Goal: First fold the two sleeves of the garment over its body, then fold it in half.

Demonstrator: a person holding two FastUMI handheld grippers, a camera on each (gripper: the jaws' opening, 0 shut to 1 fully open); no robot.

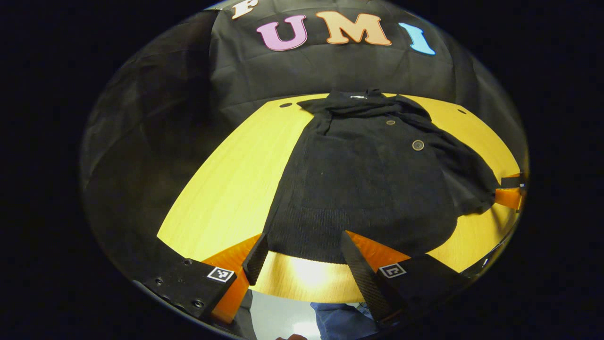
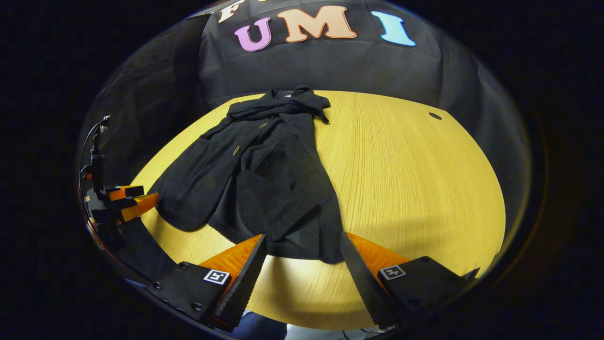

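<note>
A black buttoned garment [image 1: 368, 179] lies flat on the yellow wooden table [image 1: 226, 189], collar at the far side and hem towards me. In the right gripper view the garment [image 2: 264, 184] shows a sleeve lying down over its body. My left gripper [image 1: 303, 241] is open, its fingertips at either side of a stretch of the near hem. My right gripper [image 2: 303, 238] is open too, at the hem's other end. Each view also catches the other gripper at the garment's side: the right gripper [image 1: 512, 191] and the left gripper [image 2: 125, 198].
The table's bare wood [image 2: 415, 179] stretches wide to the right of the garment in the right gripper view. Small round holes [image 1: 285, 105] [image 2: 434, 115] sit near the far edge. The near table edge runs just under my fingers, with a person's legs [image 1: 339, 321] below it.
</note>
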